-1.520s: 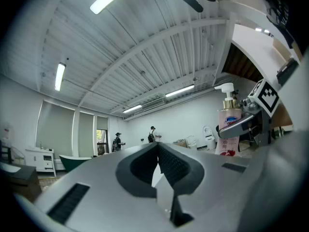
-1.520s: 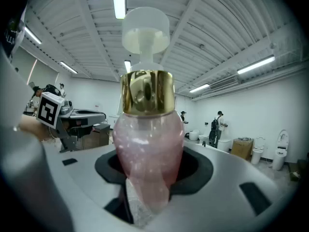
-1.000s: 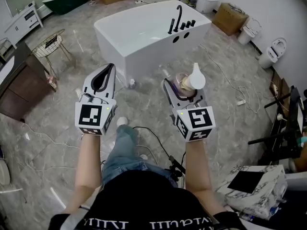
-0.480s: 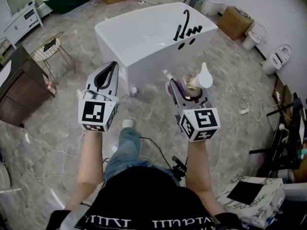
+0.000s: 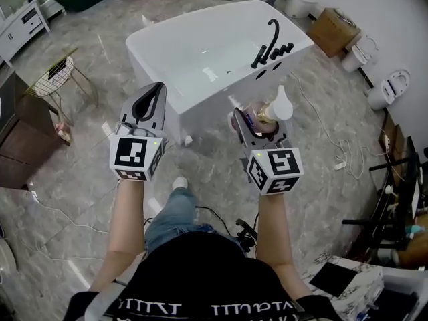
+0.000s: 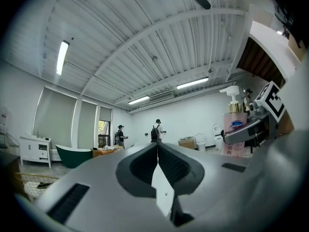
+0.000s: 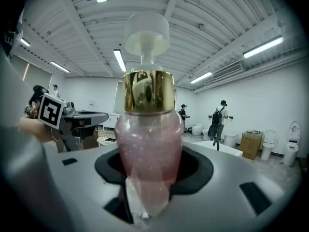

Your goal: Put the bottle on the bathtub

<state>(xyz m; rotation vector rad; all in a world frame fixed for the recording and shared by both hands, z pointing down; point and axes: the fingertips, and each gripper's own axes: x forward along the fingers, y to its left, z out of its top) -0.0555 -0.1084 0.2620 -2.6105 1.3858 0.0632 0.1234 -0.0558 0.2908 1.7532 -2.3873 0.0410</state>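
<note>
A pink pump bottle [image 7: 148, 144] with a gold collar and white pump head stands upright between the jaws of my right gripper [image 5: 257, 121], which is shut on it. From the head view the bottle [image 5: 267, 111] hangs over the floor just in front of the white bathtub [image 5: 167, 45]. The bottle [image 6: 235, 132] also shows at the right of the left gripper view. My left gripper [image 5: 148, 102] is level with the right one, shut with nothing in it, its tips near the tub's front wall. A black faucet [image 5: 269, 40] sits on the tub's right rim.
A wire-frame side table [image 5: 57, 79] and a dark wooden cabinet [image 5: 17, 139] stand at the left. Cardboard boxes [image 5: 332, 31] and toilets [image 5: 386, 89] line the right. Cables [image 5: 328, 139] trail over the marble floor. People [image 7: 219, 117] stand far off in the room.
The bathtub has come closer and now fills more of the head view. Both grippers have stayed side by side, the bottle still held in the right one.
</note>
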